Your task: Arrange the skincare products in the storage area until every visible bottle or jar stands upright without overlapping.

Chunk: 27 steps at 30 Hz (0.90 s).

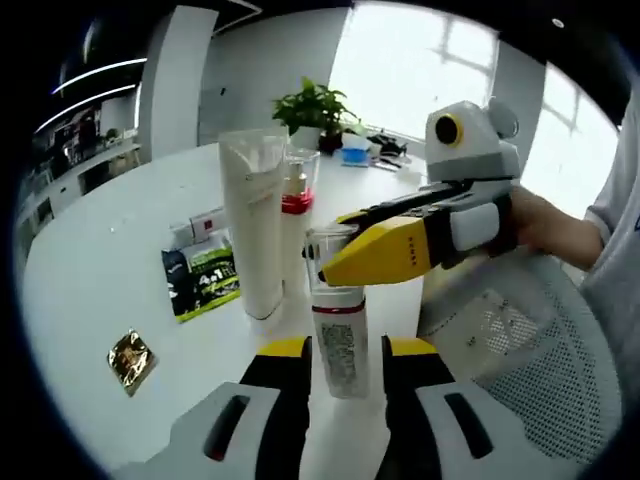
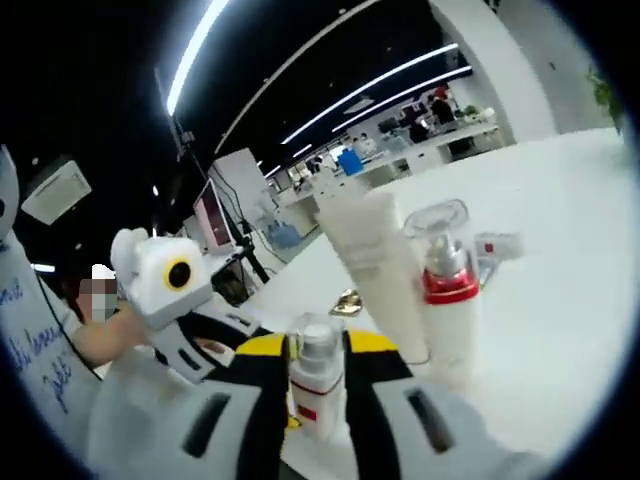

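A round white table (image 1: 90,260) carries a tall cream tube (image 1: 255,220), with a red-collared pump bottle (image 1: 297,205) just beside it, a dark sachet (image 1: 203,280) and a gold packet (image 1: 130,358) nearby.

The right gripper (image 2: 318,375) has its yellow-and-black jaws closed on a small clear-capped bottle (image 2: 316,385) with a red band on its label. Just beyond the bottle a tall white tube (image 2: 375,270) stands on the white worktop (image 2: 560,260), and touching the tube's right side stands a pump bottle (image 2: 447,290) with a red collar under a clear cap. Left of the small bottle the left gripper (image 2: 215,340) reaches in, held by a hand (image 2: 105,340). A gold packet (image 2: 347,299) lies behind the tube.
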Tool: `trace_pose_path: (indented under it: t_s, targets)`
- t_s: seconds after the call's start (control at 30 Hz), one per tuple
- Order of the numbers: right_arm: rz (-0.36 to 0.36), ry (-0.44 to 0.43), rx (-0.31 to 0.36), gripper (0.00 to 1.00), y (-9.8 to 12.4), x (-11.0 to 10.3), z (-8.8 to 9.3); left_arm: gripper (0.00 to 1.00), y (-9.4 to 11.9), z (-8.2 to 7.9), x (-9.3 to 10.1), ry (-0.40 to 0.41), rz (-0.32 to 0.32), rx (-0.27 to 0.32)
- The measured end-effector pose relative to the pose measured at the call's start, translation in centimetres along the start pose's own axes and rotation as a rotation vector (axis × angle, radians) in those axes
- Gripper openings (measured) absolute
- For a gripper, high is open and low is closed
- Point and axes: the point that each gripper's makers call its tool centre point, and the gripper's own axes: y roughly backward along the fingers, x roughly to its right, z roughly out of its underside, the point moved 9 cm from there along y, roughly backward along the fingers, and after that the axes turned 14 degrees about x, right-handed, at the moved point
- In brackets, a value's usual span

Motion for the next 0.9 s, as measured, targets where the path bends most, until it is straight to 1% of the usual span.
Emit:
trace_pose_path:
  t_s: [0.07, 0.17, 0.27, 0.33, 0.43, 0.53, 0.6, 0.73, 0.77, 0.8, 0.83, 0.9]
  targets:
    - [-0.007, 0.028, -0.006, 0.2, 0.0, 0.0, 0.0, 0.26, -0.4, 0.0, -0.2, -0.012, -0.007, -0.011]
    - [-0.016, 0.026, -0.004, 0.2, 0.0, 0.0, 0.1, 0.24, -1.0, 0.0, -0.6, -0.02, -0.009, -0.018]
    - [-0.022, 0.045, -0.007, 0.2, 0.0, 0.1, 0.0, 0.22, -1.5, -0.1, -0.7, -0.015, -0.002, -0.016]
    - [-0.027, 0.06, -0.012, 0.2, 0.0, 0.2, 0.0, 0.22, -1.8, -0.1, -0.8, -0.014, -0.017, -0.016]
    - [-0.031, 0.085, -0.025, 0.2, 0.0, 0.2, 0.0, 0.22, -2.1, 0.0, -0.9, -0.02, -0.009, -0.025]
    - [-0.035, 0.113, -0.032, 0.2, -0.1, 0.2, 0.0, 0.18, -2.4, 0.1, -0.8, -0.027, 0.002, -0.03]
    - [-0.035, 0.126, -0.042, 0.2, -0.1, 0.3, 0.0, 0.18, -2.6, 0.1, -0.7, -0.033, 0.005, -0.032]
    - [-0.037, 0.165, -0.06, 0.2, 0.0, 0.4, 0.0, 0.17, -3.0, 0.3, -0.8, -0.07, 0.01, -0.034]
    - [-0.037, 0.184, -0.067, 0.2, 0.1, 0.4, 0.1, 0.17, -3.1, 0.3, -0.9, -0.091, 0.007, -0.034]
    - [-0.034, 0.193, -0.072, 0.2, 0.1, 0.5, 0.1, 0.17, -3.3, 0.4, -1.0, -0.137, 0.001, -0.032]
    - [-0.032, 0.206, -0.082, 0.2, 0.1, 0.6, 0.1, 0.17, -3.4, 0.5, -1.0, -0.164, -0.002, -0.033]
    - [-0.028, 0.221, -0.089, 0.2, 0.1, 0.7, 0.2, 0.17, -3.6, 0.7, -1.0, -0.2, -0.009, -0.03]
